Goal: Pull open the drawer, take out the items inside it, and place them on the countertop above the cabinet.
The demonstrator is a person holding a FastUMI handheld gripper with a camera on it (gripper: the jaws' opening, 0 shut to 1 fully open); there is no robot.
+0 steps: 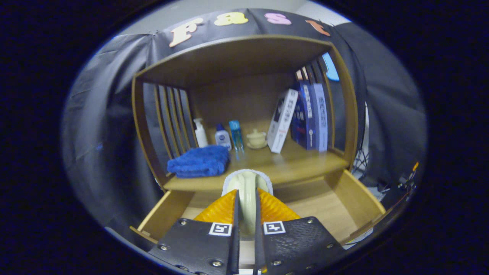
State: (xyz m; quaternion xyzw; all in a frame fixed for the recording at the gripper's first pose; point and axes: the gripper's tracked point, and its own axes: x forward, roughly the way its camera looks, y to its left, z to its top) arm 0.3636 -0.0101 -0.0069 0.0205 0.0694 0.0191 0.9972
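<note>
gripper [246, 206] fingers clamped on a cream brush handle [246, 191], held over the open drawer [355, 194] just short of the countertop [290, 160], where a blue towel [199, 162], bottles [222, 137] and books [305, 116] sit.

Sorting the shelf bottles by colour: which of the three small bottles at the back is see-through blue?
The right-hand bottle, nearest the lidded cup. The other two are white-bodied: one with a pump top, one with a blue cap. The claw is shut on a cream brush.
</note>
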